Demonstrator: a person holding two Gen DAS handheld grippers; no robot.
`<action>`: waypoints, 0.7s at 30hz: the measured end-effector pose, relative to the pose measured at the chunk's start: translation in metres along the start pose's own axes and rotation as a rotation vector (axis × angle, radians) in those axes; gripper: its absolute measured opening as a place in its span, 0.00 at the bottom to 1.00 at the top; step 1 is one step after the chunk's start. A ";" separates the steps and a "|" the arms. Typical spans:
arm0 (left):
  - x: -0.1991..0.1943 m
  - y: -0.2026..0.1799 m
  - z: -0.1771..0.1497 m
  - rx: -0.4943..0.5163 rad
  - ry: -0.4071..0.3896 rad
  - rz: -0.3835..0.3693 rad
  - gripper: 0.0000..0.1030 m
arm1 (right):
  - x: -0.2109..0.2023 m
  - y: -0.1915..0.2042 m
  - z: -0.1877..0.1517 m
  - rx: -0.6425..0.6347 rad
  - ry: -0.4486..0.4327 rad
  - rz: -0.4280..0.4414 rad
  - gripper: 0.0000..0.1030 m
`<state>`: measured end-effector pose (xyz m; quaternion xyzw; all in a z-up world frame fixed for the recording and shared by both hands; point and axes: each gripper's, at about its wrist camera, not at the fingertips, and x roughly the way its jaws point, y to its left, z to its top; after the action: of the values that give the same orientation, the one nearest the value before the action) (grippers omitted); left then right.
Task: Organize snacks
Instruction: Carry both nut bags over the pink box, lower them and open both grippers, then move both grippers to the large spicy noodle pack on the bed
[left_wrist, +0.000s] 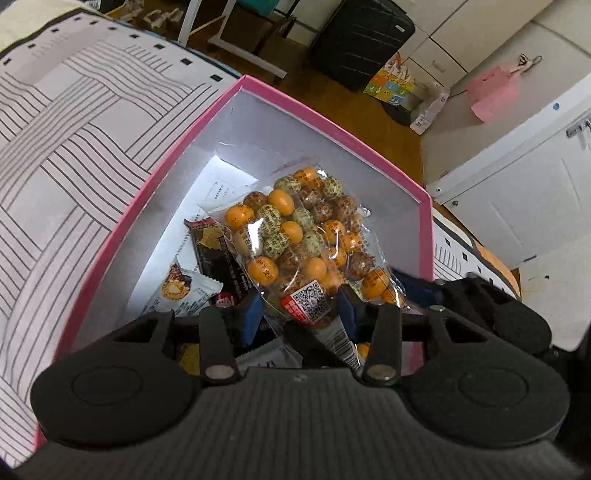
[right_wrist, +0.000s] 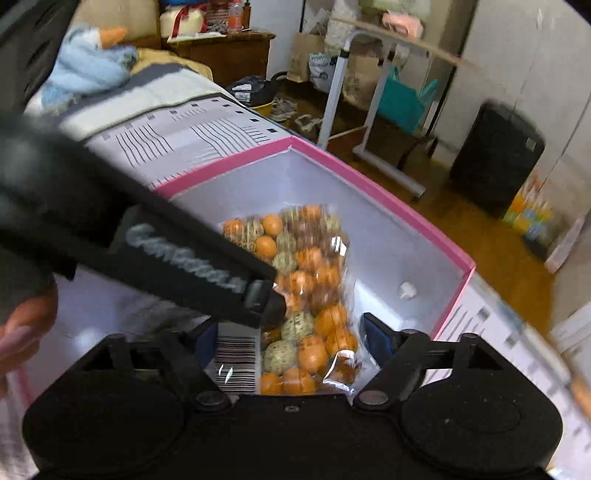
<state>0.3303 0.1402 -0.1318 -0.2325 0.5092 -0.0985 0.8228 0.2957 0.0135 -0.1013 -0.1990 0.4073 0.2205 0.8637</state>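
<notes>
A clear bag of orange, green and brown coated nuts (left_wrist: 306, 229) lies tilted inside the pink-rimmed box (left_wrist: 332, 122). My left gripper (left_wrist: 300, 312) holds the bag's near end, by its QR label, with the blue pads (left_wrist: 349, 310) pressed to its sides. In the right wrist view the same bag (right_wrist: 314, 280) sits between the fingers of my right gripper (right_wrist: 291, 334). That gripper stands wide open, its right pad (right_wrist: 373, 328) apart from the plastic. The left gripper's black body (right_wrist: 177, 254) crosses that view from the upper left and ends at the bag.
Under the bag in the box are a black snack packet (left_wrist: 212, 247), a small pastry packet (left_wrist: 183, 288) and a white paper (left_wrist: 229, 184). The box (right_wrist: 388, 206) rests on a striped bedcover (left_wrist: 74, 147). A hand (right_wrist: 22, 325) shows at the left. A black suitcase (right_wrist: 495, 158) stands on the floor.
</notes>
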 end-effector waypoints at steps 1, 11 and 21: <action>0.003 0.000 0.000 -0.001 0.002 0.013 0.43 | -0.001 0.005 0.000 -0.038 -0.019 -0.020 0.82; -0.041 -0.019 -0.019 0.159 -0.093 0.036 0.46 | -0.044 0.017 -0.011 -0.033 -0.033 -0.013 0.82; -0.106 -0.056 -0.049 0.344 -0.089 0.047 0.50 | -0.120 0.008 -0.042 0.057 -0.036 0.009 0.82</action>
<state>0.2419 0.1197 -0.0392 -0.0803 0.4531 -0.1546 0.8743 0.1971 -0.0277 -0.0323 -0.1688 0.3988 0.2162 0.8751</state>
